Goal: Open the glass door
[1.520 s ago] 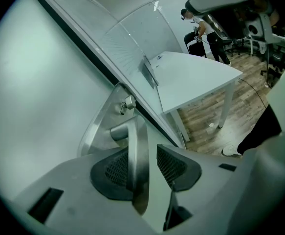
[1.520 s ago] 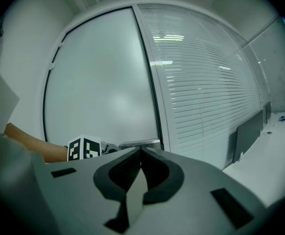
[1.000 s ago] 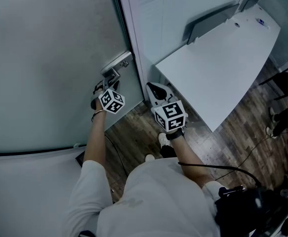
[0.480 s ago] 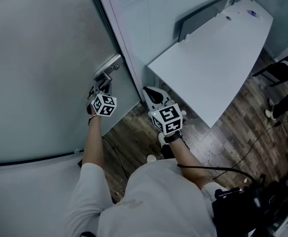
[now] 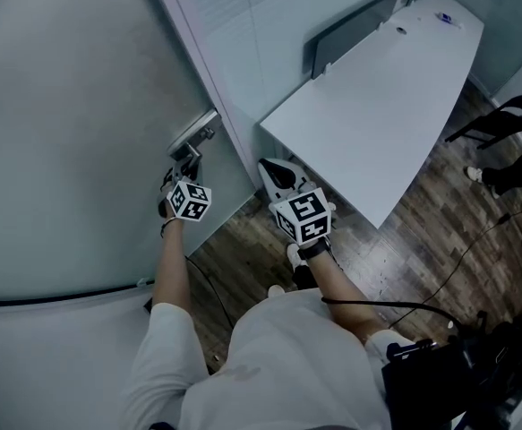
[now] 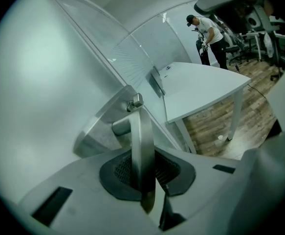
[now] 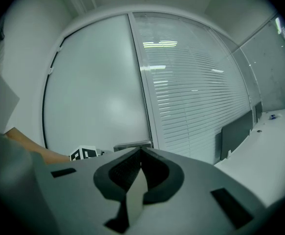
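While its marker cube half hides the tips from above, the left gripper [image 5: 185, 161] clamps the door handle [image 5: 195, 136].
Its jaws have just been closing, and both pads now press the flat metal lever of the frosted glass door [image 5: 64, 106]. The right gripper [image 5: 278, 170] is pinched together and empty, just right of the door's edge.

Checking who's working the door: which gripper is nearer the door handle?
Left. The left gripper has the door handle between its jaws, which have just been closing on it; the right gripper, shut and empty, hangs apart to the handle's right.
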Demonstrator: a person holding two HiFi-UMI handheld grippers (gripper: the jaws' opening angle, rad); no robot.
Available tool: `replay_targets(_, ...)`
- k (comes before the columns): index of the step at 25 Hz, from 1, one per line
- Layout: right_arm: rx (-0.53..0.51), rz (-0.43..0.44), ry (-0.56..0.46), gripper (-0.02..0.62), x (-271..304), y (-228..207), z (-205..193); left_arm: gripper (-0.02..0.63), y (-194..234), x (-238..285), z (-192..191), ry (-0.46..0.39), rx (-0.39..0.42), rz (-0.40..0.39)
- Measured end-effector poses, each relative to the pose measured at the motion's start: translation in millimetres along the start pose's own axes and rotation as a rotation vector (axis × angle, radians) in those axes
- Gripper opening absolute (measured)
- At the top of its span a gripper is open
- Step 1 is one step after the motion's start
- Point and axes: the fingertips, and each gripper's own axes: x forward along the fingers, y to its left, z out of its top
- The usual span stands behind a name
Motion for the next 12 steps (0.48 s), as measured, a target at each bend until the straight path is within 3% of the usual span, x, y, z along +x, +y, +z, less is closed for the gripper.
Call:
replay_targets(4,-0.005,0.000,-0.008,0.003,-11,7,1,0.048,-9,-11,5,-0.012,-0.025,-0.011)
replay_targets(12,-0.023,-0.019,-0.036,0.003,-37,13,14,0.048,-30,-35,12,-0.004,0.025,-0.041)
